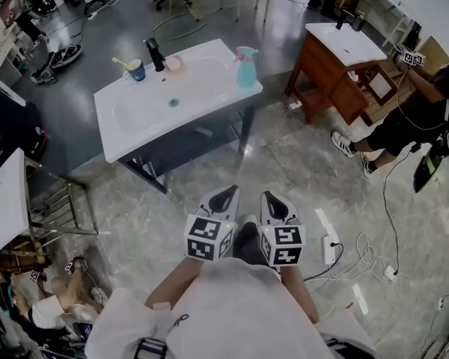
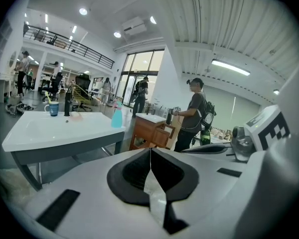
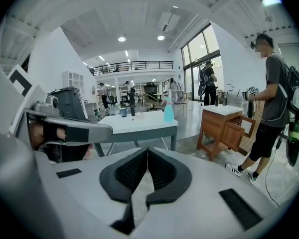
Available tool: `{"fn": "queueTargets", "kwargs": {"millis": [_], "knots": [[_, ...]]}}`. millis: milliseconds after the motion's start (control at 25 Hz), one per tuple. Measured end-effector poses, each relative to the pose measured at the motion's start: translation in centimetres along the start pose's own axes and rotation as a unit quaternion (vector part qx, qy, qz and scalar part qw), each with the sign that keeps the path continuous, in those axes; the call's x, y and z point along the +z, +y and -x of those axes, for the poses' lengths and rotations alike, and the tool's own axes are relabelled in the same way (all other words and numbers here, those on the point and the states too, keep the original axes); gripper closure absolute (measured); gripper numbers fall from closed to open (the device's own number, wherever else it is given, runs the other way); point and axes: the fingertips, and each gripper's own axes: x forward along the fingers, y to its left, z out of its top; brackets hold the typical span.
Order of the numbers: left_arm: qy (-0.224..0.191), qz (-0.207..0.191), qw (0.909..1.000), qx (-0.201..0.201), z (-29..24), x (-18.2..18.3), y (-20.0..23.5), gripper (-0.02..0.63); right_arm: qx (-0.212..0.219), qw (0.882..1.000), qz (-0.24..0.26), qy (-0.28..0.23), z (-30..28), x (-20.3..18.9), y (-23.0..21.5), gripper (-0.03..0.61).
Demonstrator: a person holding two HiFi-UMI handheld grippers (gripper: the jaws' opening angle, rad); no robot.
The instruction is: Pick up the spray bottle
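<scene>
The spray bottle [image 1: 245, 67], teal with a pink head, stands upright at the right corner of the white sink counter [image 1: 202, 88]. It also shows small and far off as the bottle [image 2: 117, 116] in the left gripper view and the bottle [image 3: 168, 110] in the right gripper view. My left gripper [image 1: 228, 191] and right gripper [image 1: 269, 195] are held side by side close to my body, well short of the counter, both pointing toward it. Each has its jaws shut with nothing between them.
On the counter stand a blue cup [image 1: 136, 70] with a toothbrush, a black faucet [image 1: 155, 54] and a pink dish [image 1: 174, 63]. A wooden vanity [image 1: 337, 62] is at the right, with a person [image 1: 419, 103] beside it. Cables and a power strip [image 1: 329, 249] lie on the floor.
</scene>
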Motion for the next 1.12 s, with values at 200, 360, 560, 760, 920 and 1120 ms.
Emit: {"fn": "queueTargets", "kwargs": {"millis": [200,360,560,760,920,1120], "knots": [[0.002,0.006,0.9999,0.014,-3.0,1.2,0.9,0.588,0.008,1.0,-0.001,-0.006,-2.4,1.6,-2.2,0.551],[0.001,0.009,0.9997,0.023,-5.5,2.5,1.2,0.588,0.019,1.0,0.002,-0.005,-4.3,2.8,-4.1,0.551],[-0.003,0.009,0.9994,0.034,-8.3,3.8,1.3,0.588,0.031,0.999,0.008,-0.008,-6.2,4.1,-6.5,0.551],[-0.006,0.011,0.999,0.044,-10.9,5.1,1.5,0.588,0.039,0.999,0.012,-0.011,-7.9,5.3,-8.6,0.551],[-0.009,0.01,0.9986,0.051,-13.0,5.9,1.4,0.588,0.048,0.999,0.015,-0.012,-9.3,5.9,-10.3,0.551],[-0.013,0.011,0.9979,0.062,-14.8,6.7,1.5,0.588,0.062,0.998,0.019,-0.011,-10.7,6.4,-11.7,0.551]]}}
